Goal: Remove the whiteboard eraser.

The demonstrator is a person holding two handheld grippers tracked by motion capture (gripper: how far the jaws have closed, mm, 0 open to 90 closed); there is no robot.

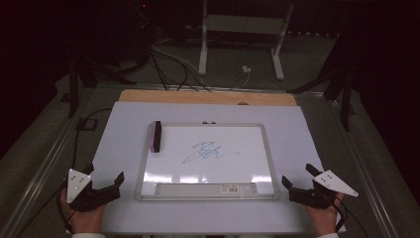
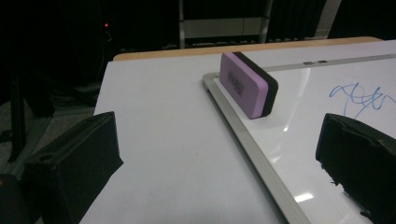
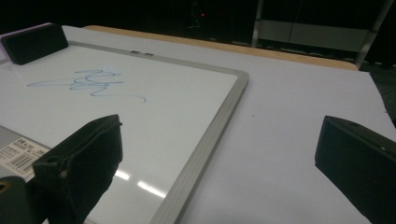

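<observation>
Holding a two-jaw tool in each hand, you sit at a white-covered table [image 1: 124, 148] with a framed whiteboard [image 1: 270, 163] lying flat at its centre. Your left gripper [image 1: 104, 179] rests near the board's near-left corner, its black jaws spread wide and holding nothing; in the left gripper view the jaws stand far apart, one over the bare table cover, the other over the board's surface. Your right gripper [image 1: 298, 176] rests near the board's near-right corner, jaws likewise spread wide and empty, straddling the board's grey frame in the right gripper view.

A purple-backed eraser [image 2: 247, 84] with a black felt face stands on its long edge at the board's far-left corner, just inside the frame. A blue marker scribble [image 1: 210, 150] crosses the middle of the board, well apart from the eraser and from both tools. A barcode label [image 1: 237, 188] sits on the tray strip along the board's near edge. Beyond the table, cables [image 1: 168, 62] trail across a dim floor beside a white stand [image 1: 242, 29].
</observation>
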